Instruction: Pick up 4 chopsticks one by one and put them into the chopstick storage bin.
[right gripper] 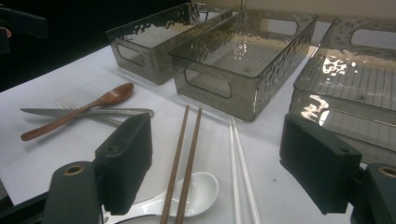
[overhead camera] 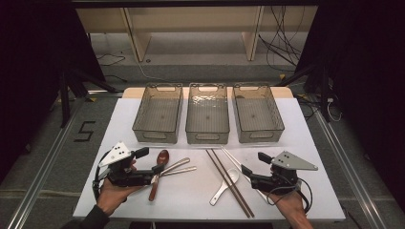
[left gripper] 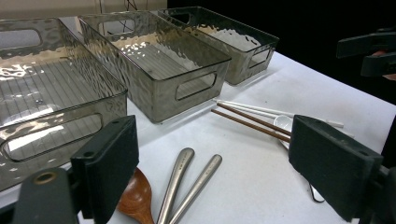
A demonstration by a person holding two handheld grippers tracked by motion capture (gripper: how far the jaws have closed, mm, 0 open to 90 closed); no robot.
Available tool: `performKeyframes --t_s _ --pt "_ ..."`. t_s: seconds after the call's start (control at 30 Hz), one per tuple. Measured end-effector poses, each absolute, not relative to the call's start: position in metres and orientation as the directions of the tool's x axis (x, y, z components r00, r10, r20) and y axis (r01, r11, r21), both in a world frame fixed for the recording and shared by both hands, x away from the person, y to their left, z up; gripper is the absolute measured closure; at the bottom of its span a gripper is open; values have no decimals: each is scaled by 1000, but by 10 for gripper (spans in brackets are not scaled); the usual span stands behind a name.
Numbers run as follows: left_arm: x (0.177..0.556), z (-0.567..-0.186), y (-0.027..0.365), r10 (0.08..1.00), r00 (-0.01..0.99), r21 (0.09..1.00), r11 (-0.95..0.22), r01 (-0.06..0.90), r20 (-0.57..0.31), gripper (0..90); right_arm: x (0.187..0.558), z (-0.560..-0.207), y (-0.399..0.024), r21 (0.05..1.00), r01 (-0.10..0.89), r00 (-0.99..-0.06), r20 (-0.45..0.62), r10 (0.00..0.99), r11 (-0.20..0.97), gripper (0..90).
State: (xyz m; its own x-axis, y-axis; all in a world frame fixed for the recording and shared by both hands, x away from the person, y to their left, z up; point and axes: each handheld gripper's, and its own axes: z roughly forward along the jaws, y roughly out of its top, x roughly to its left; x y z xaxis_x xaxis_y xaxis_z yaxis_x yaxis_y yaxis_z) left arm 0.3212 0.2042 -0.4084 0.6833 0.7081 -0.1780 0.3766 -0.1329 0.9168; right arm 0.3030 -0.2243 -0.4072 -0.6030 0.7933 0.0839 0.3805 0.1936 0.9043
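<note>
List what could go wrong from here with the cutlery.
1. The wooden spoon lies across the knife and fork, so lifting one may drag the others.
2. The brown chopsticks lie over the white spoon; the open right gripper might pinch both.
3. The left gripper hangs open near the pile and may nudge it.

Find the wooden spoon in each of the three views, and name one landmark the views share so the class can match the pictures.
High view: the wooden spoon lies left of centre, beside the left gripper.
Left gripper view: its bowl shows at the bottom, by the left jaw.
Right gripper view: it lies far left, across the knife.
Shared landmark: the middle bin.
</note>
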Motion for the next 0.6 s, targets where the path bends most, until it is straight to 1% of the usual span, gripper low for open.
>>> performKeyframes --t_s 0.6 --pt "322 -409 204 716 675 914 -137 383 -176 155 307 -404 -226 888 407 -592 78 802 214 272"
